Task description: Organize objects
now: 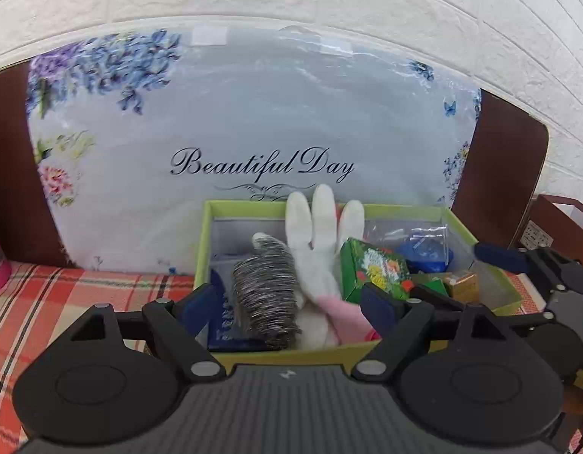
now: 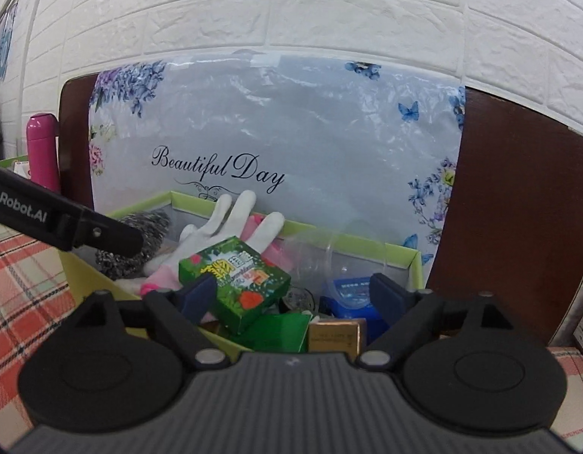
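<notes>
A light green open box (image 1: 249, 207) (image 2: 401, 255) stands on the plaid cloth. In it lie a steel wool scourer (image 1: 266, 295) (image 2: 140, 242), a white and pink glove (image 1: 314, 242) (image 2: 223, 223), a green flowered carton (image 1: 374, 268) (image 2: 238, 283), a blue packet (image 1: 423, 249) (image 2: 352, 295) and a small gold box (image 1: 459, 283) (image 2: 335, 335). My left gripper (image 1: 291, 302) is open over the box's near side, with the scourer and glove between its fingers. My right gripper (image 2: 295, 295) is open over the right part, its left fingertip against the green carton.
A plastic-wrapped floral pillow reading "Beautiful Day" (image 1: 253, 125) (image 2: 276, 132) leans on a brown headboard (image 2: 518, 208) right behind the box. A pink bottle (image 2: 43, 147) stands at the left. The plaid cloth (image 1: 64, 302) spreads left. A brown carton (image 1: 556, 223) sits at the right.
</notes>
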